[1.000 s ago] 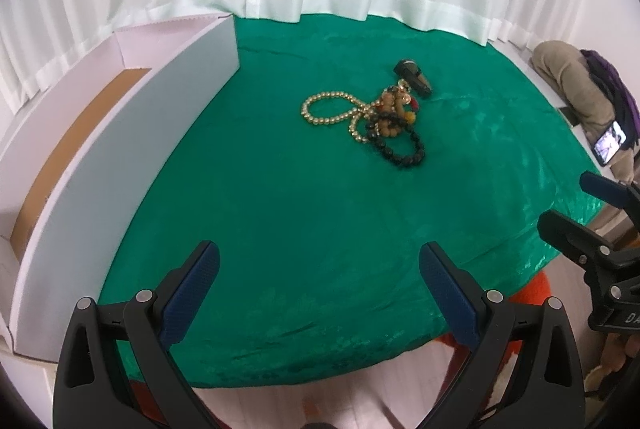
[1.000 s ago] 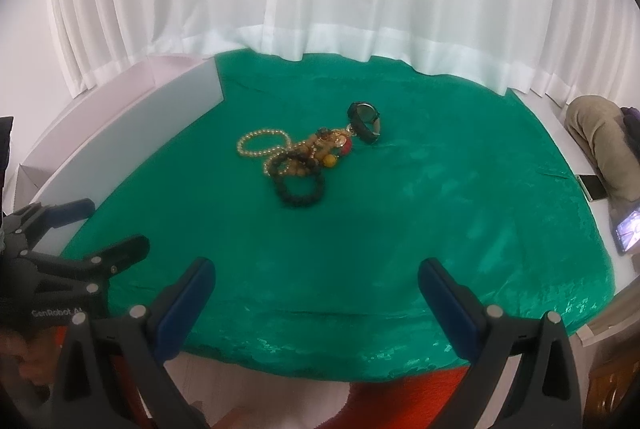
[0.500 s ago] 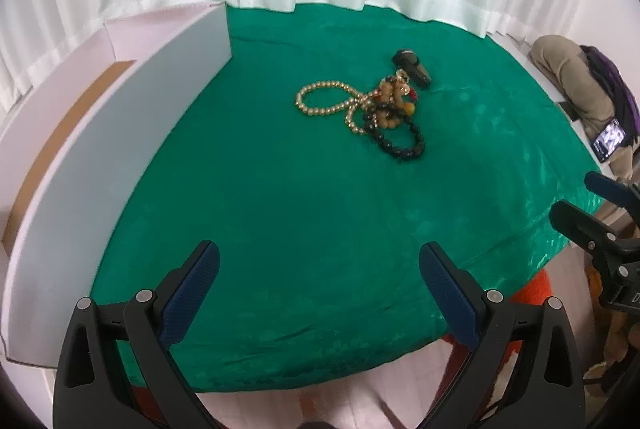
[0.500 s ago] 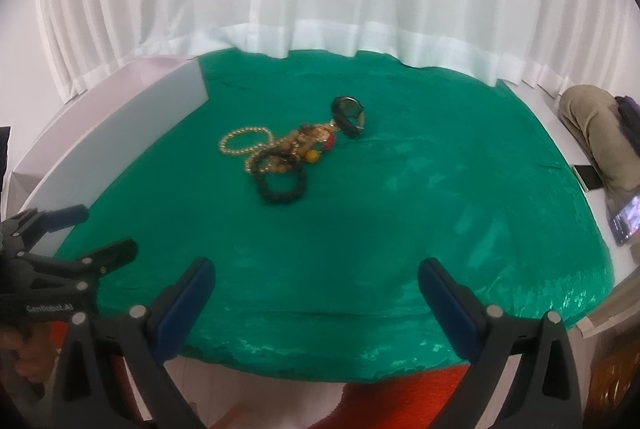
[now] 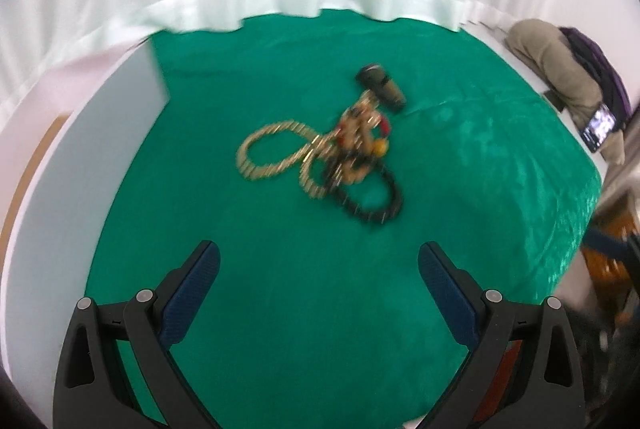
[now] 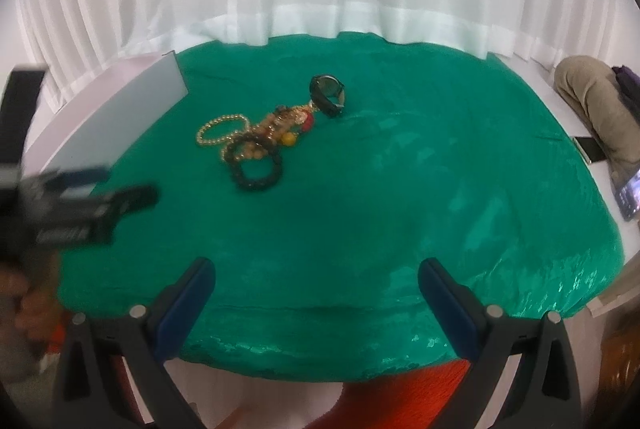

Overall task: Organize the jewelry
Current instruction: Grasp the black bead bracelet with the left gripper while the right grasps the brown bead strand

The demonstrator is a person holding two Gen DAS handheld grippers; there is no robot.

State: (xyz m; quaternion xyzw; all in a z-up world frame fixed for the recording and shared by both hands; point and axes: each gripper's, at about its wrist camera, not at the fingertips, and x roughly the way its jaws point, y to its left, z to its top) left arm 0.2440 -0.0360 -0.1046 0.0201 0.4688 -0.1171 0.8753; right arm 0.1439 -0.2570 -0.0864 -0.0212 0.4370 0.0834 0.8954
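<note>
Jaws wide, empty on left gripper (image 5: 319,263) and right gripper (image 6: 317,279). Jewelry pile (image 6: 256,143) sits mid-bench, strands overlapping; grabbing the black bracelet (image 6: 258,173) may drag the gold necklace (image 5: 276,153) along.

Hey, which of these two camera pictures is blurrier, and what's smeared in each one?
Left wrist view: blurrier overall, the jewelry pile and watch smeared by motion, beads running into streaks. Right wrist view: the pile and watch are fairly sharp; only the left gripper at the edge is streaked. Both bend the green cloth with fisheye curving.
</note>
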